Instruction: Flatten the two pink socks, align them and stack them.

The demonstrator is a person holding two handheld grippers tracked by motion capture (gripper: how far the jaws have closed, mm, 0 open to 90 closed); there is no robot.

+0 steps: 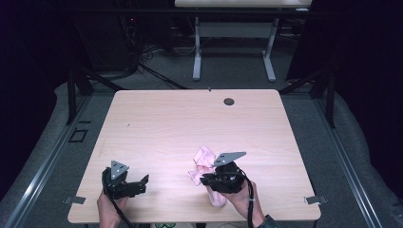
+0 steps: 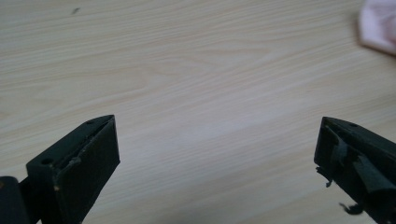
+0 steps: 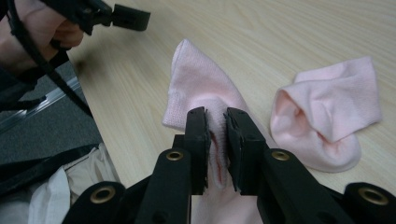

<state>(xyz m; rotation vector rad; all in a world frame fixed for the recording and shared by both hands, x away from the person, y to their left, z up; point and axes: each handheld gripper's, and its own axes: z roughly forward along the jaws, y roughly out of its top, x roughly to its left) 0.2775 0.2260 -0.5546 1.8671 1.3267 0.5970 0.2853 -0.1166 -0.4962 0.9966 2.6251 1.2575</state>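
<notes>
Between your right gripper's (image 3: 215,122) jaws a pink sock (image 3: 196,88) is pinched by a thin fold, so a tug could slip it free. Just beyond lies the second sock (image 3: 327,112); farther off, your left gripper (image 1: 127,183) hangs spread, empty.

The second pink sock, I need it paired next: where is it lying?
In the right gripper view the second pink sock lies crumpled on the table, right of the sock pinched by the right hand-held gripper.

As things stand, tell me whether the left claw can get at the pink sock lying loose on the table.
Probably yes. The left claw is open and holds nothing, and bare table separates it from the loose sock.
</notes>
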